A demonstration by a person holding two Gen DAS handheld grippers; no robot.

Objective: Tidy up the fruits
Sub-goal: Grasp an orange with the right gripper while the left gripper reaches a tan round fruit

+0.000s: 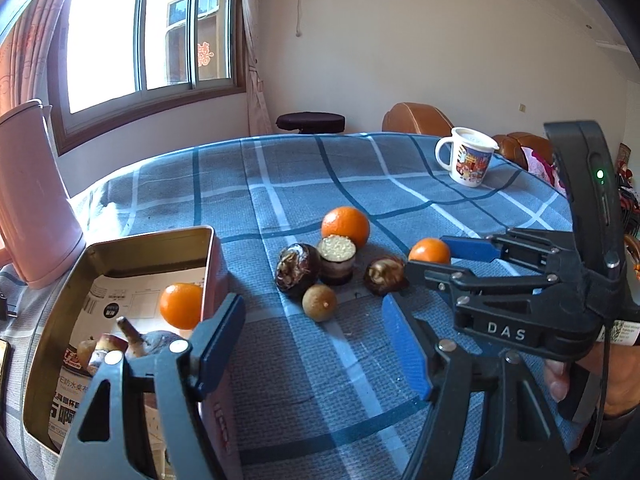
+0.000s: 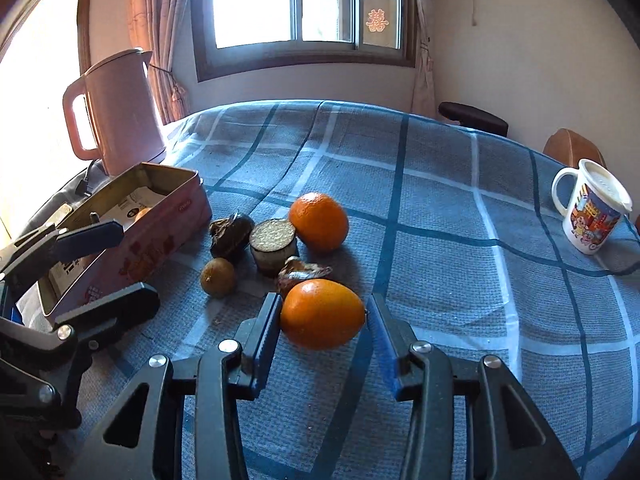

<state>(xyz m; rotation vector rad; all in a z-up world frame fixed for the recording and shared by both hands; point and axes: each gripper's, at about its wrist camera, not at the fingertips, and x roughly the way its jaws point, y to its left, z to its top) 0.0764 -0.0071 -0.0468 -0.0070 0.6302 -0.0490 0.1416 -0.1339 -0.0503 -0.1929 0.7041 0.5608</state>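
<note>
An open pink tin (image 1: 120, 248) (image 2: 160, 216) on the blue checked table holds an orange (image 1: 182, 306) and dark fruits (image 1: 132, 346). On the cloth lie a large orange (image 1: 346, 226) (image 2: 319, 222), dark round fruits (image 1: 297, 266) (image 2: 231, 234), a cut dark fruit (image 1: 337, 260) (image 2: 273, 246), a small brown fruit (image 1: 319, 303) (image 2: 217, 276) and another dark fruit (image 1: 384, 275) (image 2: 302, 272). My right gripper (image 2: 322, 318) (image 1: 430, 264) is open with its fingers either side of a small orange (image 2: 322, 314) (image 1: 429, 251). My left gripper (image 1: 312, 344) is open and empty beside the tin's rim.
A pink kettle (image 1: 28, 196) (image 2: 120, 112) stands behind the tin. A white printed mug (image 1: 468, 158) (image 2: 590, 208) stands at the far right of the table. A dark stool (image 1: 310, 122) and brown chairs (image 1: 416, 118) stand beyond the table.
</note>
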